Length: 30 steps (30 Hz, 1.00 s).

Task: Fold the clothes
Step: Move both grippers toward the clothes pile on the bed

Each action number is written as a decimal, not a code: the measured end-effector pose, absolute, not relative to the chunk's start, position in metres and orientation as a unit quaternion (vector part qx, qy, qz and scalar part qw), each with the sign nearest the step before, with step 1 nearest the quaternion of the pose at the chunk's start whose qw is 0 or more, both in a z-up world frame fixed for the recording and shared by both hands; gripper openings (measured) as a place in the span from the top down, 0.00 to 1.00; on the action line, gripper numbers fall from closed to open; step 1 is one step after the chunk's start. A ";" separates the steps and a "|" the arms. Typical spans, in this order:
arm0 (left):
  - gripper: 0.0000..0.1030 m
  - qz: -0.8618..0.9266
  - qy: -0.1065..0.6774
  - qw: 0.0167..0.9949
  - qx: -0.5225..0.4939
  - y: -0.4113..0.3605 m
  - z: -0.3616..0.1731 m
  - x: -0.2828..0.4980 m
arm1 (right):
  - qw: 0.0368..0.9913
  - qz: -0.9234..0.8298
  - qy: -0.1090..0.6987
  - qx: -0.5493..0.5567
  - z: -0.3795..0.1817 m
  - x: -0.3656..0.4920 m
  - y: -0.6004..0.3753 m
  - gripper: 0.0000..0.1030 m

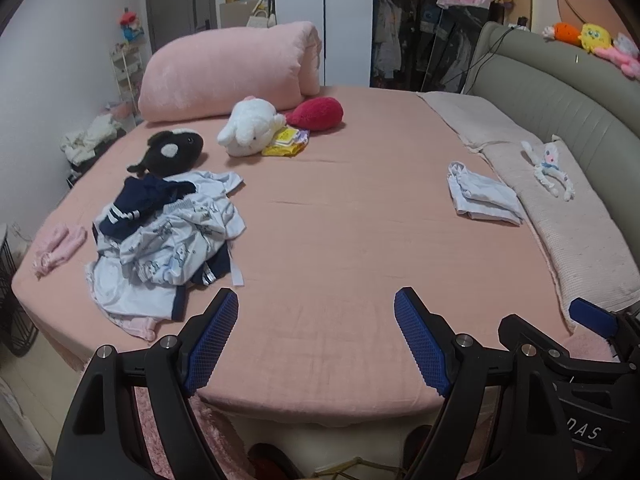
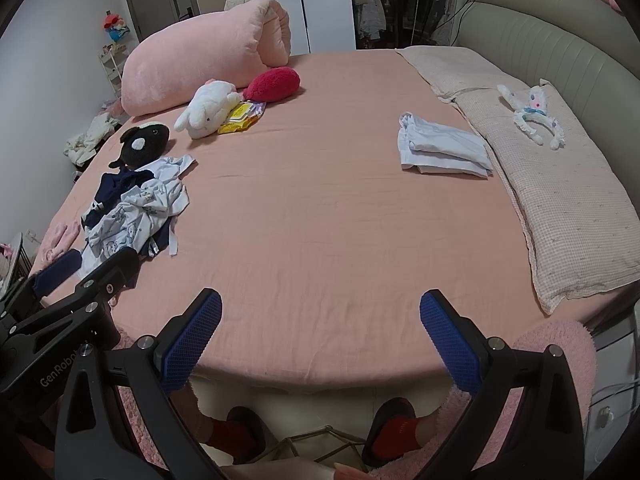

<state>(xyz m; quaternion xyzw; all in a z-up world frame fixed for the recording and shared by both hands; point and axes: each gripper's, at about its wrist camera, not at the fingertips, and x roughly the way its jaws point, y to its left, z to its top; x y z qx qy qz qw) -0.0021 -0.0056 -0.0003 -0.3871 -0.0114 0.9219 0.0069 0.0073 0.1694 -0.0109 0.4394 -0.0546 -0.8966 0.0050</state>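
Observation:
A heap of unfolded clothes point(image 1: 160, 240), light blue printed pieces with a navy garment on top, lies at the left of the pink bed point(image 1: 340, 220); in the right wrist view the heap point(image 2: 136, 208) sits further left. A folded light blue garment point(image 1: 482, 200) rests near the pillow on the right, and the same folded garment point(image 2: 442, 148) shows in the right wrist view. My left gripper point(image 1: 316, 340) hangs open over the bed's near edge, holding nothing. My right gripper point(image 2: 320, 340) is open and empty too, over the same edge, right of the left one.
A rolled pink quilt point(image 1: 232, 68), a white plush point(image 1: 250, 126), a red cushion point(image 1: 318, 112) and a black plush point(image 1: 172, 152) lie at the far side. Long pillows point(image 2: 560, 200) line the grey headboard point(image 2: 560, 48) on the right. Slippered feet point(image 2: 392, 428) stand below the edge.

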 end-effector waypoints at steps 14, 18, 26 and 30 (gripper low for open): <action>0.20 0.919 -0.092 0.010 -0.384 -0.093 -0.004 -0.035 | 0.094 -0.882 -0.048 0.460 -0.016 -0.029 0.142 0.04; 0.20 0.917 -0.114 0.011 -0.383 -0.118 -0.006 -0.044 | 0.154 -0.878 -0.007 0.452 -0.011 -0.063 0.094 0.05; 0.20 0.901 -0.176 -0.103 -0.382 -0.270 -0.029 -0.097 | 0.237 -0.855 0.068 0.455 -0.034 -0.168 -0.046 0.17; 0.20 0.887 -0.195 -0.125 -0.400 -0.326 -0.052 -0.136 | 0.253 -0.850 0.093 0.453 -0.049 -0.213 -0.104 0.17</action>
